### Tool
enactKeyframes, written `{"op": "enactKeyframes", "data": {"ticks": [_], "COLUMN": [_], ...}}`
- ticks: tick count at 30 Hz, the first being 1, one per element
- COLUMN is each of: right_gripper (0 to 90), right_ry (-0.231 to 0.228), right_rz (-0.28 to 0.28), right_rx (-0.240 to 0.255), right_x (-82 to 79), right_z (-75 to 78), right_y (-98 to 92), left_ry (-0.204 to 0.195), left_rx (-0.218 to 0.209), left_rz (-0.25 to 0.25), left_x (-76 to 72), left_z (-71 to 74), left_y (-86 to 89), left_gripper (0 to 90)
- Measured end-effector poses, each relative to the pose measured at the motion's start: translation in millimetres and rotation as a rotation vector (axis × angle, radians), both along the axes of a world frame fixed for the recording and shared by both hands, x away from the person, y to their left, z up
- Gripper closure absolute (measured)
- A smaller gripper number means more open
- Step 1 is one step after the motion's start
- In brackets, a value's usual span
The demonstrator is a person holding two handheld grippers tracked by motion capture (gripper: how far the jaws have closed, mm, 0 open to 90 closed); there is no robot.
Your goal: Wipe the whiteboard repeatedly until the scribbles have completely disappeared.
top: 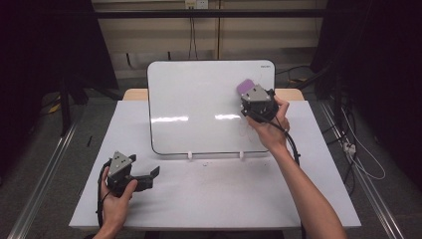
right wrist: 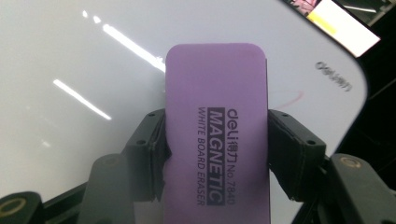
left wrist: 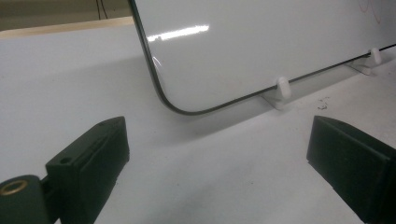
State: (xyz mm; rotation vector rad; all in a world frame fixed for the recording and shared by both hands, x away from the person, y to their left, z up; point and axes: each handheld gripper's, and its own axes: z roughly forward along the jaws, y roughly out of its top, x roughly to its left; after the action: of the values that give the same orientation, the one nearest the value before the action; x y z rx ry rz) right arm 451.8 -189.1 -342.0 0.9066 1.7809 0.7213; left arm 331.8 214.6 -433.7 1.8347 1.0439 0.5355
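A white whiteboard (top: 199,104) leans on small white feet at the back of the table. My right gripper (top: 251,97) is up against the board's upper right area, shut on a purple magnetic whiteboard eraser (top: 245,87). In the right gripper view the eraser (right wrist: 217,130) sits clamped between both black jaws, its printed side facing the camera, with a faint red mark (right wrist: 292,98) on the board beside it. My left gripper (top: 152,175) rests low at the table's front left, open, nothing between its jaws; its own view shows the board's lower corner (left wrist: 180,105) ahead.
The table has a white cover (top: 214,194). Two white feet (left wrist: 282,88) hold the board's lower edge. Faint red marks (left wrist: 371,9) show on the board's right part. Dark stands and cables flank the table on both sides.
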Motion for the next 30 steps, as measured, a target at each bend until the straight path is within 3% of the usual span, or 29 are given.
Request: {"op": "enactKeyframes", "data": {"ticks": [5, 10, 14, 16, 24, 30], "right_gripper": [41.7, 41.7, 41.7, 41.7, 41.7, 41.7], "right_ry": [-0.014, -0.036, -0.04, -0.053, -0.022, -0.018], "right_rz": [-0.06, -0.127, -0.167, -0.17, -0.046, 0.004], "right_rx": [0.032, 0.02, 0.062, 0.032, -0.028, -0.026], "right_x": [7.8, 15.9, 21.7, 19.7, -6.7, -19.2], "right_z": [8.9, 17.0, 25.4, 22.6, -5.4, -19.2], "right_y": [-13.7, -31.3, -41.5, -38.2, -5.2, 7.8], "left_ry": [0.002, 0.001, 0.001, 0.004, 0.0, 0.006], "left_rx": [-0.008, -0.005, -0.002, -0.001, 0.003, 0.0], "left_rz": [0.003, -0.008, -0.009, -0.006, -0.012, -0.006], "left_x": [-0.6, -0.3, -0.3, -0.2, -0.8, -0.1], "left_z": [0.0, 0.1, 0.1, -0.2, 0.2, -0.7], "left_y": [1.3, 0.7, 0.4, 0.4, -1.5, -1.0], "left_gripper": [5.6, 5.6, 5.6, 5.6, 5.6, 5.6]}}
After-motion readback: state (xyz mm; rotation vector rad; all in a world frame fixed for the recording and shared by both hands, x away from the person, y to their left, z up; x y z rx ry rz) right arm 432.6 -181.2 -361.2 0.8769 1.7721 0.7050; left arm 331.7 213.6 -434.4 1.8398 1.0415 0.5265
